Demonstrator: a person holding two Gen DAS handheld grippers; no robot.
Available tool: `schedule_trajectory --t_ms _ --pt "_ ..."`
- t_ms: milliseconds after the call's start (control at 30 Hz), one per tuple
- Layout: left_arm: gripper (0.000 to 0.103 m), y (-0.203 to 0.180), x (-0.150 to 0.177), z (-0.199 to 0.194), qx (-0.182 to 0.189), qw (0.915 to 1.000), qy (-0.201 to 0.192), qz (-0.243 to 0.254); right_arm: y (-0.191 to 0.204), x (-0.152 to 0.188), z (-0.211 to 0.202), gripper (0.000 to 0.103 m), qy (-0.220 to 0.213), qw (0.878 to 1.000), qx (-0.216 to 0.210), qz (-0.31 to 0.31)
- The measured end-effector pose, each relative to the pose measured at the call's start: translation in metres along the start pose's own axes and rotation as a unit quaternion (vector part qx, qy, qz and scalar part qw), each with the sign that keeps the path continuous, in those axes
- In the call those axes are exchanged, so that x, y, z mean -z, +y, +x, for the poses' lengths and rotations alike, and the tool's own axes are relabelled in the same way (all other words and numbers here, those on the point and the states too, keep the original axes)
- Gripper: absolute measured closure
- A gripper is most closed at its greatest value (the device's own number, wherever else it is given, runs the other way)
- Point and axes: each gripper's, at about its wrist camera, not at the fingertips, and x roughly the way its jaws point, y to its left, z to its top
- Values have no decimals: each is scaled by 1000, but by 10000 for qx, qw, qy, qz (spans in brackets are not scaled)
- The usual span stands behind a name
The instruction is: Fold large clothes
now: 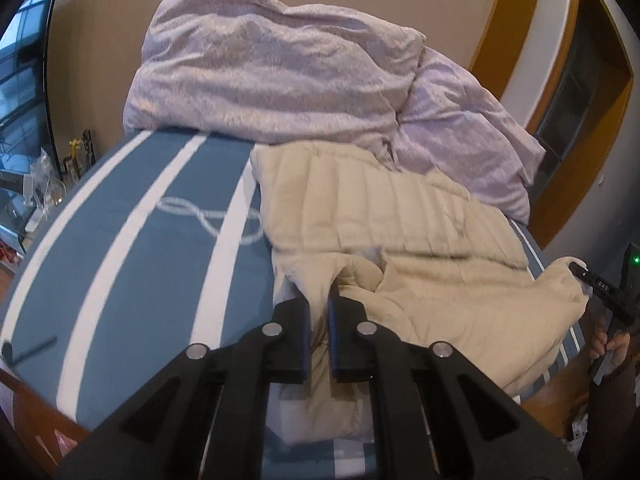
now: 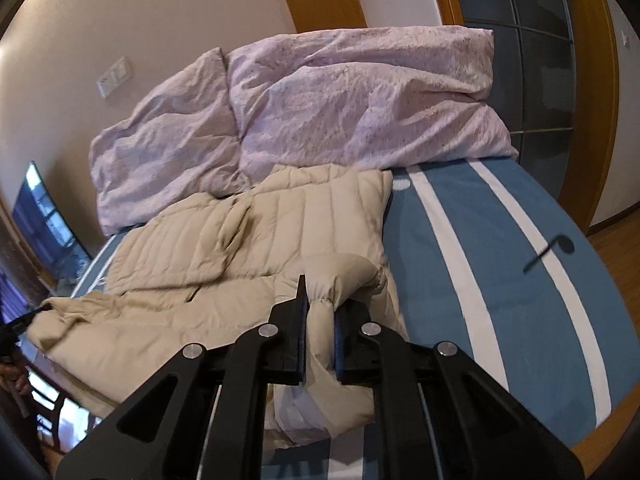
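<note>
A cream quilted down jacket [image 1: 400, 232] lies crumpled on a bed with a blue and white striped cover [image 1: 132, 248]. My left gripper [image 1: 318, 312] is shut on a fold of the jacket at its near edge. The other gripper [image 1: 580, 270] shows at the far right, pinching the jacket's far corner. In the right wrist view the jacket [image 2: 248, 232] spreads to the left, and my right gripper [image 2: 320, 304] is shut on a puffy bunched end of it. The left gripper [image 2: 28, 314] shows at the far left edge, holding the jacket's other end.
A rumpled lilac duvet [image 1: 272, 76] is piled at the head of the bed, also in the right wrist view [image 2: 340, 100]. A cluttered shelf [image 1: 44, 184] stands left of the bed. The striped cover [image 2: 500, 240] runs right, with wooden floor [image 2: 616, 240] beyond.
</note>
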Motion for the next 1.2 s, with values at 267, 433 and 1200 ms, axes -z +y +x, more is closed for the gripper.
schedule_trajectory --t_ms 267,433,1200 --pt "96 -5 -53 42 -199 9998 -18 -46 -3 -39 51 93 40 9995 130 276" --pt "96 2 -85 79 -262 9995 21 -199 -11 -65 92 93 106 9982 117 571" --pt "73 43 -159 231 -16 9924 382 -1169 -42 -123 214 33 15 9819 -341 1864"
